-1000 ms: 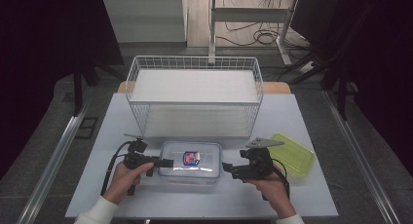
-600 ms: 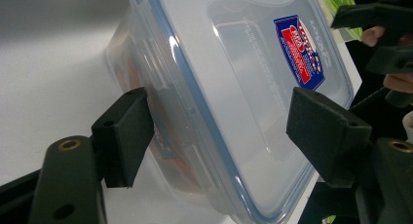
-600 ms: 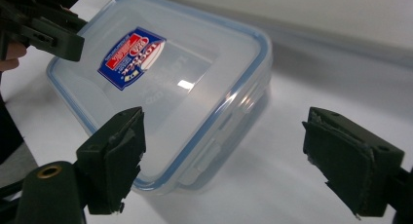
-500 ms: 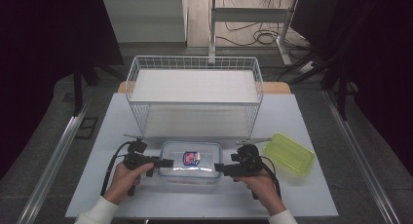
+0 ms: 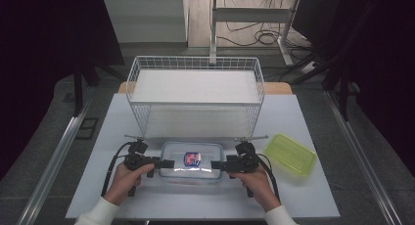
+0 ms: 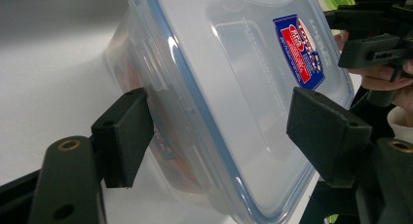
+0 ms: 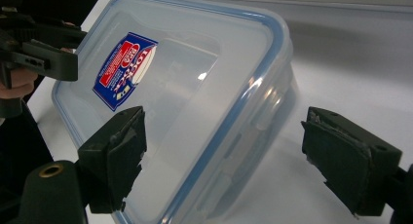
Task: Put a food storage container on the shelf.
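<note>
A clear plastic container (image 5: 191,161) with a blue-rimmed lid and a red and blue label lies flat near the table's front edge. My left gripper (image 5: 166,163) is at its left end, open. In the left gripper view the container (image 6: 234,87) end sits between the pads of the left gripper (image 6: 219,112), one pad close to the side wall. My right gripper (image 5: 215,164) is at the right end, open. In the right gripper view one pad of the right gripper (image 7: 224,121) hangs over the lid of the container (image 7: 195,87) and the other stands well off its side.
A green lid (image 5: 290,155) lies on the white table (image 5: 313,195) right of the container. A white wire basket (image 5: 195,103) stands behind the container. Dark floor and cables lie beyond the table.
My right gripper has moved left and down, from beside the green lid to the container's right end. The left gripper and the container have stayed put.
</note>
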A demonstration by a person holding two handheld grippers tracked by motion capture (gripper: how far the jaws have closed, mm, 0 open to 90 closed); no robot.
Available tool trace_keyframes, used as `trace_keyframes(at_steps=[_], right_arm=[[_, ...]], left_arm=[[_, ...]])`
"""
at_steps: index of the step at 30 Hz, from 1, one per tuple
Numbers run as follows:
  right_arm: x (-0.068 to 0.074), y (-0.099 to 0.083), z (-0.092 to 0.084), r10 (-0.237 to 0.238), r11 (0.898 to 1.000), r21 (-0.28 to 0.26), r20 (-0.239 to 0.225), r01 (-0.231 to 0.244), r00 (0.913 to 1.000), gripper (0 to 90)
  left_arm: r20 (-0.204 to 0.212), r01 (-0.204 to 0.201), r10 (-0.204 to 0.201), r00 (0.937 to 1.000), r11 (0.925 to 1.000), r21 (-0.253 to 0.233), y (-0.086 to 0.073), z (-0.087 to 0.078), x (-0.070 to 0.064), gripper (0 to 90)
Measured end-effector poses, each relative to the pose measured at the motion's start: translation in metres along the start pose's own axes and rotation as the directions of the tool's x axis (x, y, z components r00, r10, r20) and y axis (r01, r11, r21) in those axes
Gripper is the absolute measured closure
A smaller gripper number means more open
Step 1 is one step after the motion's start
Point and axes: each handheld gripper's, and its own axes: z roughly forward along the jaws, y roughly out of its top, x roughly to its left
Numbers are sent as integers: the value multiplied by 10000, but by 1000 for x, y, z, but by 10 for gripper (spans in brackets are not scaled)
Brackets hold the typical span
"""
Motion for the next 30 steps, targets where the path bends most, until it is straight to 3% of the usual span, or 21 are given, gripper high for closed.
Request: trace_keyframes(at_steps=[8,13,17,24,30], right_arm=[[-5,1,9,883,9961,165,-871,-872,9923,207],[-5,1,7,942,9955,170,-837,-931,9920,260],[-3,0,3,822,9966,95,-763,-817,9937,294],[-4,-7,-5,741,9965,-294,-1123,-778,9909,374],[2,-14,-13,80,9977,-658,-1135,-156,9935,409]], left_arm=[[-14,16,-16,10000,10000,-2,0,0,0,256],[-52,43,-43,10000,10000,2,0,0,-1,255],[-223,-139,138,9997,9999,-53,-2,0,-5,249],[-422,-688,680,9968,9975,-183,-8,-6,-12,280],[-375,-993,969,9946,9927,-681,-20,-15,-16,348]])
